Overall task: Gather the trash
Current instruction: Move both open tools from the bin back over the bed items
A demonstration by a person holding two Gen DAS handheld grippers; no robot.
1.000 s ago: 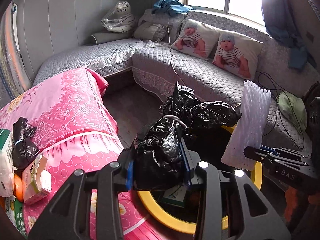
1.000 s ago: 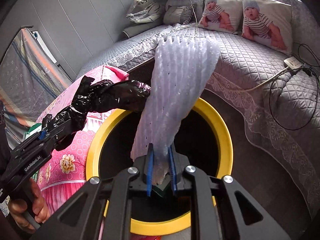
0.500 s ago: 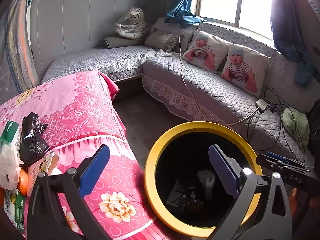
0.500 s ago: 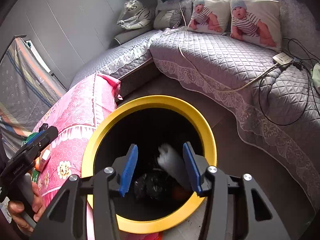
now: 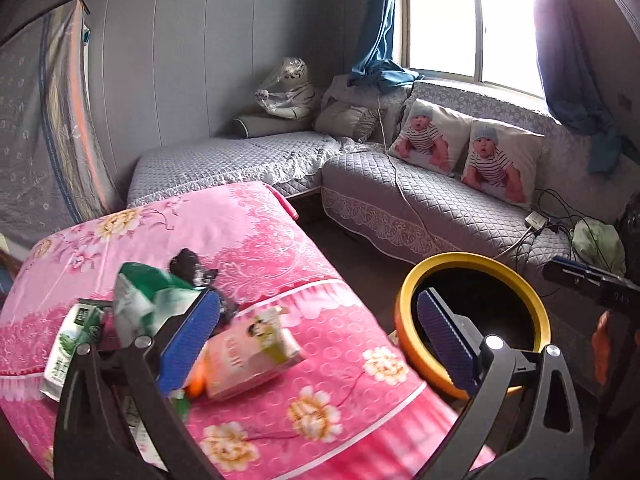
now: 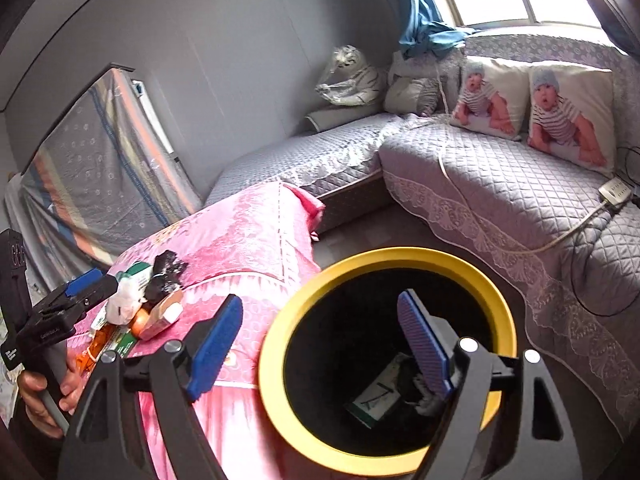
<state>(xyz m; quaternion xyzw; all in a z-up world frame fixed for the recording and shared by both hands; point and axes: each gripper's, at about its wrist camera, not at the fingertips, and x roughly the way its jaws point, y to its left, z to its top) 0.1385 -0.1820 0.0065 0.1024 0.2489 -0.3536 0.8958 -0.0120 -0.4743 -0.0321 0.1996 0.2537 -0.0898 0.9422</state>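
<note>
Grey quilted sofa seating (image 5: 432,204) wraps the corner under a bright window, and a low table draped in a pink floral cloth (image 5: 256,248) stands in front of it. Beside the cloth's hanging edge sits the yellow-rimmed bin (image 6: 384,364), dark inside, with a green-and-white card and some crumpled scraps lying at its bottom. More trash is heaped on the pink cloth: a crumpled black bag (image 5: 192,266), a green-and-white carton (image 5: 72,344), a pink carton (image 5: 248,352) lying on its side, and something small and orange (image 5: 196,384) tucked against it.

From its own camera the left gripper (image 5: 316,344) has its blue pads spread wide with nothing between them; its left pad shows in front of the pile, its right pad in front of the bin's rim. In the right wrist view a hand (image 6: 44,388) grips its handle at the frame's left edge, the tool pointing towards the heap.

With jaws that have just been opening, the right gripper (image 6: 320,344) is now well apart and empty, angled downward over the bin's mouth, its right pad framed against the dark interior.
</note>
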